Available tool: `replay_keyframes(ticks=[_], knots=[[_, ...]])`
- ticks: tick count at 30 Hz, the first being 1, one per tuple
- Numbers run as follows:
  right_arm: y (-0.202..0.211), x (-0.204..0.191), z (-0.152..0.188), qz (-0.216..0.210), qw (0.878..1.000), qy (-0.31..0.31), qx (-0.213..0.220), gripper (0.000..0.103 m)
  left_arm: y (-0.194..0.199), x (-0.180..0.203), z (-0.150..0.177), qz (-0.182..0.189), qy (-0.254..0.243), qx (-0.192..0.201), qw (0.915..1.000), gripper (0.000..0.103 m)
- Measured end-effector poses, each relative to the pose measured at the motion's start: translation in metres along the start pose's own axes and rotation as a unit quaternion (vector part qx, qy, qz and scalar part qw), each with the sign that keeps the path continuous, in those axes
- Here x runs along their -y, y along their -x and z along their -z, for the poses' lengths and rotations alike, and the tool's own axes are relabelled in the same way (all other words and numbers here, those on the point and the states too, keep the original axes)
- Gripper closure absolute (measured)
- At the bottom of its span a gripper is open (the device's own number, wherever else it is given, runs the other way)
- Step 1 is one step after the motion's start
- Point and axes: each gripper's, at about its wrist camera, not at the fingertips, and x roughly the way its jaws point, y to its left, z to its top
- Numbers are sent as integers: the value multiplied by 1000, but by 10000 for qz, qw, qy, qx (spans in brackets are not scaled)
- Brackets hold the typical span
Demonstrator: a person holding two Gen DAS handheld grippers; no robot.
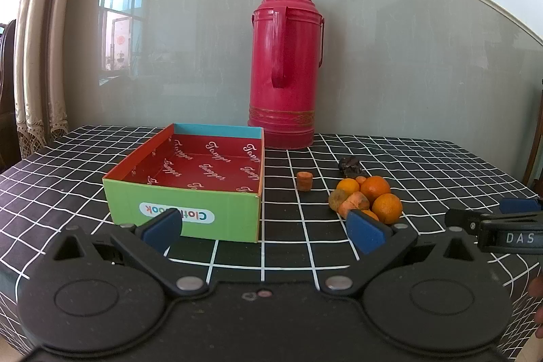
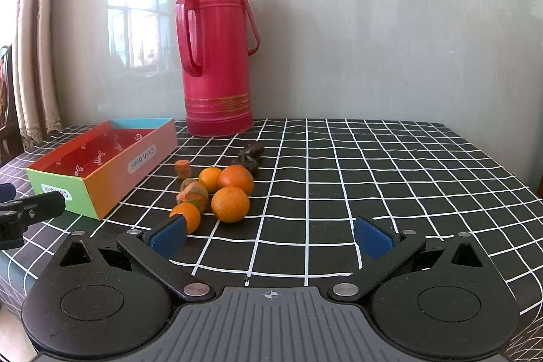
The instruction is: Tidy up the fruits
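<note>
We hold both grippers, left (image 1: 264, 228) and right (image 2: 271, 234), fingers spread wide and empty, facing the fruit (image 2: 220, 192) heaped on the desk (image 2: 373, 175) beside the empty box (image 1: 183, 189), ready for sorting.

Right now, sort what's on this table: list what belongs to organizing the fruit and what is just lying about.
For the job:
oranges
box, nothing in it
left tool, open
right tool, open

Lying about:
red flask
orange stub, apart from the pile
dark lump
checked cloth
</note>
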Motion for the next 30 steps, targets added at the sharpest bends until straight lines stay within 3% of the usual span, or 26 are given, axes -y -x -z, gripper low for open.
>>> replay_keyframes(ticks=[20, 30], knots=[[0, -1, 3, 1, 10000, -8, 29, 0, -1, 2, 0, 19, -6, -24, 10000, 6], [1, 13, 0, 219, 9994, -211, 152, 0, -22, 26, 1, 318, -225, -322, 9987, 6]])
